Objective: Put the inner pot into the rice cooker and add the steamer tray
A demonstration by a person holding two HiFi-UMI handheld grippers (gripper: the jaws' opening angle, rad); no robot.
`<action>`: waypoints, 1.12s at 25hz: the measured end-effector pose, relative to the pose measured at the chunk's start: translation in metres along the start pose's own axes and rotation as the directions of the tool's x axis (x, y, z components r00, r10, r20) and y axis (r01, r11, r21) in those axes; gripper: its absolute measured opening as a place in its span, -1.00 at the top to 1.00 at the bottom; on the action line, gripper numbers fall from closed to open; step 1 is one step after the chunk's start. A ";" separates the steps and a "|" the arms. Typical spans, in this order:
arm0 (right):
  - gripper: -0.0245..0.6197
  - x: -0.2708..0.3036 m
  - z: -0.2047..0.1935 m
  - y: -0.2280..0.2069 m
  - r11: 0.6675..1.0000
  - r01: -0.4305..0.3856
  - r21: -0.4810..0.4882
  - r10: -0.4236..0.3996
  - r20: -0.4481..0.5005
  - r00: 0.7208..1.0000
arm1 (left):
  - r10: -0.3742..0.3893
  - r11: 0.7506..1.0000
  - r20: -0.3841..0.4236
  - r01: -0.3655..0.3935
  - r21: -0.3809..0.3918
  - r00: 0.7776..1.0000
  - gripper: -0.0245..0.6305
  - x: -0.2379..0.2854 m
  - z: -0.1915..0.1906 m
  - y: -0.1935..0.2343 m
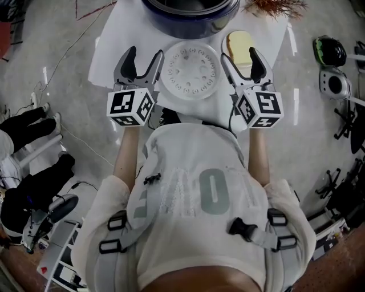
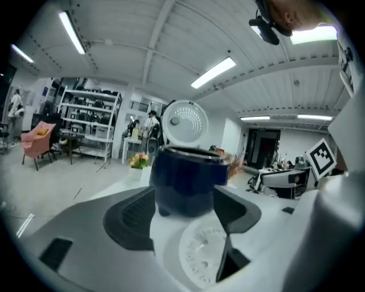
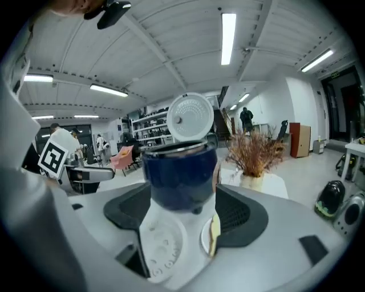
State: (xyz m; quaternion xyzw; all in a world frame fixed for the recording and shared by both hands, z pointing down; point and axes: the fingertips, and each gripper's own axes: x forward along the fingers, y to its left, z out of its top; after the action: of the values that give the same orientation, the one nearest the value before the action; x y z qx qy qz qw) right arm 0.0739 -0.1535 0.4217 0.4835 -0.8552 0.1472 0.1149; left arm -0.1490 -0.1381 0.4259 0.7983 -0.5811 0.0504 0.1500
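Your left gripper [image 1: 145, 53] and right gripper [image 1: 239, 53] flank the steamer tray [image 1: 190, 70], upper centre, jaws spread and empty. Blue rice cooker [image 1: 191, 14] above it, lid [image 2: 183, 121] raised.

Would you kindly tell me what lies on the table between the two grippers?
The white steamer tray lies flat between the left gripper and the right gripper, as the head view shows.

Lab-like hall, metal shelving racks [image 2: 91, 122], ceiling strip lights [image 2: 214, 72], desks [image 2: 282, 178]

Glossy rice cooker [image 1: 188, 24], matt plastic steamer tray [image 1: 190, 69] (floor [image 1: 296, 142] polished).
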 end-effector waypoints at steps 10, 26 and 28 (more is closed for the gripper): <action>-0.16 0.001 -0.114 -0.012 0.993 0.017 0.120 0.014 -0.259 0.966 | 0.010 0.947 -0.299 -0.105 -0.305 0.954 0.01 -0.012 -0.140 0.003; 0.34 0.019 -0.162 0.004 0.999 0.003 0.035 0.009 -0.363 0.932 | 0.089 0.961 -0.380 -0.180 -0.212 0.921 0.43 -0.022 -0.176 -0.019; 0.42 0.019 -0.163 0.005 0.999 0.007 0.032 0.006 -0.367 0.930 | 0.087 0.962 -0.379 -0.176 -0.208 0.921 0.49 -0.022 -0.175 -0.019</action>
State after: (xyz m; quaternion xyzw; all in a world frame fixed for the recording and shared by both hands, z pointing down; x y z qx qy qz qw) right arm 0.0690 -0.1065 0.5793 0.4495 -0.8160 0.2489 0.2646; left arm -0.1212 -0.0608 0.5835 0.7101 -0.5972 0.1384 0.3464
